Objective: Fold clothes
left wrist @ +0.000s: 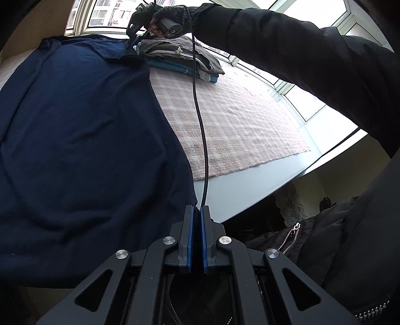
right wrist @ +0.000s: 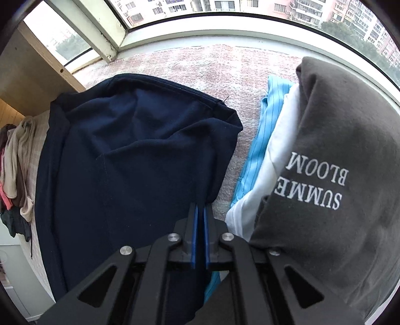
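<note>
A navy shirt (left wrist: 87, 125) lies spread on a pink checked blanket (left wrist: 237, 112). My left gripper (left wrist: 197, 210) is shut, and the shirt's near corner runs into its tips. At the far end a gloved hand holds my right gripper (left wrist: 133, 37) down at the shirt's other corner. In the right wrist view the navy shirt (right wrist: 125, 150) is bunched and wrinkled. My right gripper (right wrist: 200, 207) is shut, pinching the shirt's edge right at its tips.
A pile of folded clothes (right wrist: 337, 162), grey with white lettering on top, white and light blue below, sits just right of the shirt (left wrist: 180, 57). A black cable (left wrist: 197, 100) hangs across the view. Loose clothes (right wrist: 15, 162) are heaped at the left. Windows (right wrist: 225, 7) border the blanket.
</note>
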`<state>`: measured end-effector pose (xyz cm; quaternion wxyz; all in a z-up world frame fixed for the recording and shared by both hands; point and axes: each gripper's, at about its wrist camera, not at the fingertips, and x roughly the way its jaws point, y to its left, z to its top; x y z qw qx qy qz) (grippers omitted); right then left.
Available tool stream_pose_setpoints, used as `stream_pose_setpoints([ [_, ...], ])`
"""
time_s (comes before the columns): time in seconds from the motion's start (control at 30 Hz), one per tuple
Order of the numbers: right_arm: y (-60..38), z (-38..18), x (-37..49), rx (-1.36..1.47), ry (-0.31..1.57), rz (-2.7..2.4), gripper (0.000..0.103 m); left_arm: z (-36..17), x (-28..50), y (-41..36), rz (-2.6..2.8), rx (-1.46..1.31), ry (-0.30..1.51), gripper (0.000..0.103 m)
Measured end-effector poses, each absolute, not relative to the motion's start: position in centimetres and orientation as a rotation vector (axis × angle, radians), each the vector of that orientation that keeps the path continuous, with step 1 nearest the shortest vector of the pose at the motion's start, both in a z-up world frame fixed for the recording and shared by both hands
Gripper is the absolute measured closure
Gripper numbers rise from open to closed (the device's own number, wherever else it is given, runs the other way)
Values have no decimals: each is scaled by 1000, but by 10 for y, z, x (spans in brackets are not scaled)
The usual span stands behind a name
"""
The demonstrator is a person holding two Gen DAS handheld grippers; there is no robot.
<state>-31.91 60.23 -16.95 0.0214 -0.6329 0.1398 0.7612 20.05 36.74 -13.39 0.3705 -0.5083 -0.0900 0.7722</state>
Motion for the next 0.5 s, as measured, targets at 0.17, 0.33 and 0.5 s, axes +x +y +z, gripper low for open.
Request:
stream_pose_setpoints([
  [0.17,606,-160,-313,-1933,478,2357,99,-134,200,357,1988,-1294,-252,98],
  [0.33,596,-143,-315,-1912,462,2356,99,-132,199,328,2042,-1281,-341,98],
  [0.5,568,-118,-324,-1877,467,2398,99,-136,203,283,2112,-1282,-470,98],
])
